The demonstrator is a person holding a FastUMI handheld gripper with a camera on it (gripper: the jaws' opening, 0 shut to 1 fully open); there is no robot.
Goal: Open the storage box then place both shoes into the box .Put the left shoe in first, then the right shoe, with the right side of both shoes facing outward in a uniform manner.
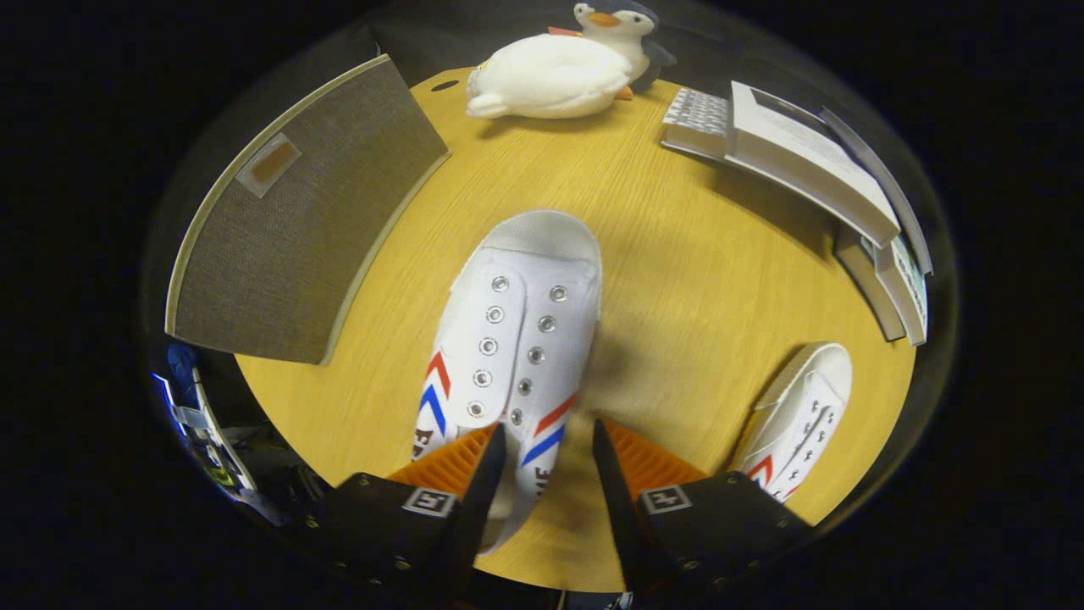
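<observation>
A white canvas shoe [517,330] with red and blue chevrons hangs toe-forward over the wooden table [677,254], throwing a shadow to its right. My gripper [546,428] is shut on its rear right side wall: the left finger [461,466] is over the shoe's opening and the right finger [644,462] is outside it. The second white shoe [800,415] lies on the table just right of the right finger. The grey fabric storage box [296,229] with pale trim stands beyond the left finger; I see one flat face of it and cannot tell whether it is open.
A white plush toy [546,78] and a penguin plush [614,25] sit at the table's far edge. Stacked books and a keyboard-like item [796,161] line the far right. Beside the table, below the box, is some blue and white clutter [190,407].
</observation>
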